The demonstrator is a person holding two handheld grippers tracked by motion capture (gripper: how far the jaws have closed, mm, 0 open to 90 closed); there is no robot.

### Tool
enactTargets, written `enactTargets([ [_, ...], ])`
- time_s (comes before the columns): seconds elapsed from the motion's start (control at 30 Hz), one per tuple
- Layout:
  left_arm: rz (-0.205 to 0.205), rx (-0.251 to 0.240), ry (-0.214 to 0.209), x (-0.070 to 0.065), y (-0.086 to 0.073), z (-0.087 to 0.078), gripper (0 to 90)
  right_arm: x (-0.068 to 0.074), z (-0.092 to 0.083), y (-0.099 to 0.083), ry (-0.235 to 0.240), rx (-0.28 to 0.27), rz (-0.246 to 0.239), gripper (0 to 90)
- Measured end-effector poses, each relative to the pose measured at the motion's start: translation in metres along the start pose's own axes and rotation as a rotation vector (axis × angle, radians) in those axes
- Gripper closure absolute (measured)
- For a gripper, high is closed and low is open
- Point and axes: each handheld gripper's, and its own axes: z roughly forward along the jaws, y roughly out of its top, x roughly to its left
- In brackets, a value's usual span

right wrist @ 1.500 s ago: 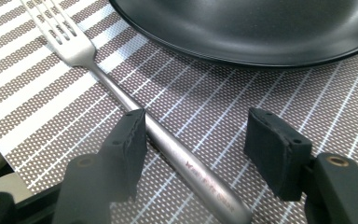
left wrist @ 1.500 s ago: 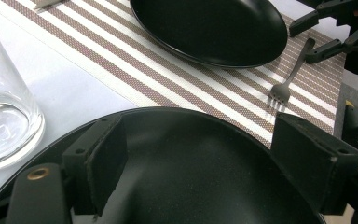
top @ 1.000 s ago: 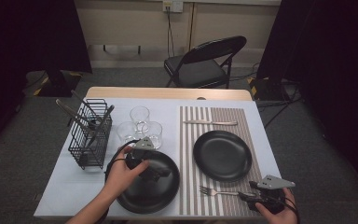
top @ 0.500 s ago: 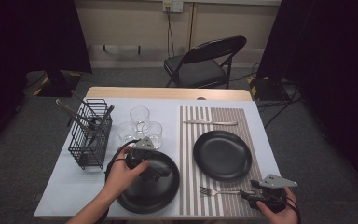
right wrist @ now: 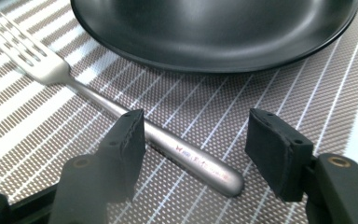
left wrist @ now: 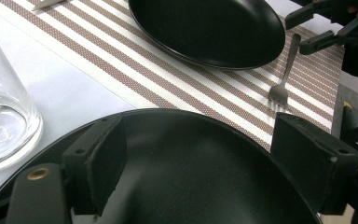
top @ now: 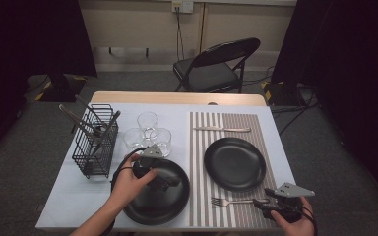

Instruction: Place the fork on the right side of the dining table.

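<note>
Fork (right wrist: 121,109): lay flat on the striped placemat (top: 199,142), near the mat's front edge, tines pointing toward the person's left. Its handle end sat between the jaws of the right gripper (right wrist: 193,140), which stood apart with neither pad pressing on it; the left-hand pad was just beside the handle, the other well clear.

Right gripper, high view (top: 265,202): at the table's near right corner, held in the person's hand.

Left gripper (left wrist: 200,158): jaws apart, straddling the far rim of the near black plate (top: 155,194); whether the pads touched the plate could not be told.

Counts:
- Black plates: two. One on the white table (top: 74,194) at front left; the far plate (top: 235,162) on the placemat, just beyond the fork.
- Glasses (top: 147,132): three, clustered behind the near plate.
- Knife (top: 222,129): one, at the placemat's far end.
- Wire basket (top: 96,147): one, at the left, holding several utensils.
- Folding chair (top: 216,66): one, beyond the table.

Obstruction: the far plate's rim lay close ahead of the right gripper.
</note>
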Motion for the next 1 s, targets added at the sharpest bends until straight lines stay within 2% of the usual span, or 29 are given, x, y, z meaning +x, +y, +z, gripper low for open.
enactTargets([
  [0.3, -0.001, -0.008, -0.001, 0.0, 0.0, 0.0, 18.5, -0.006, -0.016, 0.011, -0.023, -0.056, 0.059, 34.1],
  [0.4, 0.001, -0.008, -0.003, -0.001, 0.0, 0.0, 18.5, -0.007, -0.018, 0.016, -0.037, -0.058, 0.052, 33.3],
  [0.8, -0.011, -0.008, 0.006, 0.001, -0.004, -0.004, 18.5, -0.005, -0.013, 0.027, -0.021, -0.061, 0.063, 31.2],
  [1.0, -0.018, -0.007, 0.016, 0.002, -0.007, -0.009, 18.5, -0.003, -0.008, 0.037, -0.011, -0.06, 0.052, 30.1],
])
